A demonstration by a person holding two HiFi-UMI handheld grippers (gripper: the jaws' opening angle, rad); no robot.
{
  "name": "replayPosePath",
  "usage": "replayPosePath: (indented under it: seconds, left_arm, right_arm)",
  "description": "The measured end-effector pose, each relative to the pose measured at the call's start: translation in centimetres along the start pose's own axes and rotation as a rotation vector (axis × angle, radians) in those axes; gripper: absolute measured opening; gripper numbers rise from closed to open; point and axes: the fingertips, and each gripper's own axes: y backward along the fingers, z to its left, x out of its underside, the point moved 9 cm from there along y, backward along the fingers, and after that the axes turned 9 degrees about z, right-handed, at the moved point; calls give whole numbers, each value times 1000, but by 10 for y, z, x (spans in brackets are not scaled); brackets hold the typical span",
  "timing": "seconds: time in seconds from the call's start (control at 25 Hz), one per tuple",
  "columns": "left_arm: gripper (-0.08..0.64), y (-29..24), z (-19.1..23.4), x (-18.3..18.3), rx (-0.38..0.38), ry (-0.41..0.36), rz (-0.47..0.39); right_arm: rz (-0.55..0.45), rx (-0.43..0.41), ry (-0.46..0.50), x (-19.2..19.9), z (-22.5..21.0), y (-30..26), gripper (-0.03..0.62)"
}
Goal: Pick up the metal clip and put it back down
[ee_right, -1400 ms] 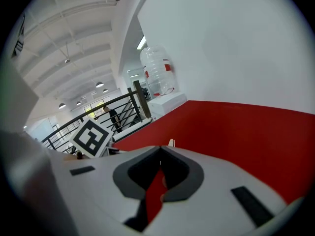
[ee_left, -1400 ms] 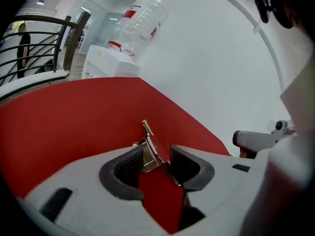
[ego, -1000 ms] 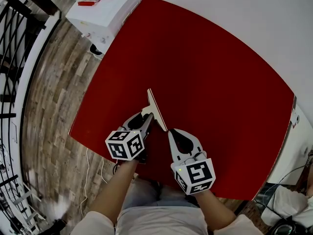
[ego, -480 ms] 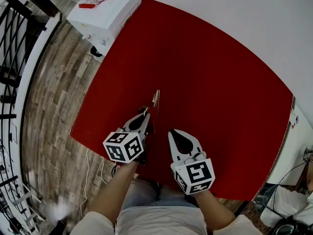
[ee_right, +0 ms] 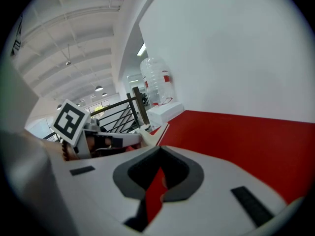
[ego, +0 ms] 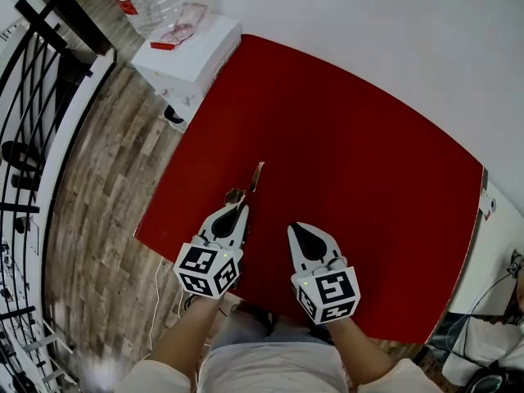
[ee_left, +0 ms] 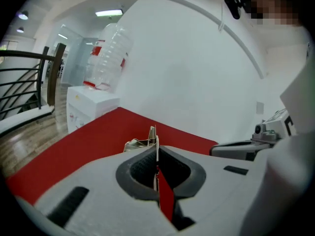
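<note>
The pick-up half of the task is judged to be in hand. The metal clip [ego: 250, 183] is pinched in the L gripper [ego: 243, 206], approx. centre-left of the head view. No contact w/ the red worktop [ego: 360, 137] can be made out, so the clip is taken to be carried above the surface, not resting on it. In the left gripper view the jaws are seen drawn together on the clip's thin plate. The plate is clamped edge-on betw. the pads and sticks up past the tips, just above mid-frame. A folded metal part is seen at the plate's left, outside the grip. In the head view the plate is pointed toward the upper right of the frame, away from the person. The R gripper [ego: 295, 228] is held just right of the L one, lower centre of frame, apart from the clip. In the right gripper view its jaws are seen closed w/ nothing betw. them. Next, the put-down is called for. The clip is to be lowered until it is borne by the worktop, and only then are the L jaws to be opened and drawn back. Since the grip is on a thin, smooth plate, slip or twist is a risk, so a slow descent is prob. needed.
</note>
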Motion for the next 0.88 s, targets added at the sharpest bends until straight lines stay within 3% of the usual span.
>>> replayPosePath:
  seconds: [0.48, 0.72, 0.88]
  left_arm:
    - [8, 114, -71, -27, -36, -117, -73]
    - [8, 152, -86, -22, -55, -62, -140]
    - [8, 166, -97, -23, -88, -89, -149]
  right_arm:
    - [-72, 40, 65, -43, 16, 92, 6]
    - [-103, 48, 73, -52, 35, 120, 6]
    - [-117, 38, 64, -53, 43, 130, 6]
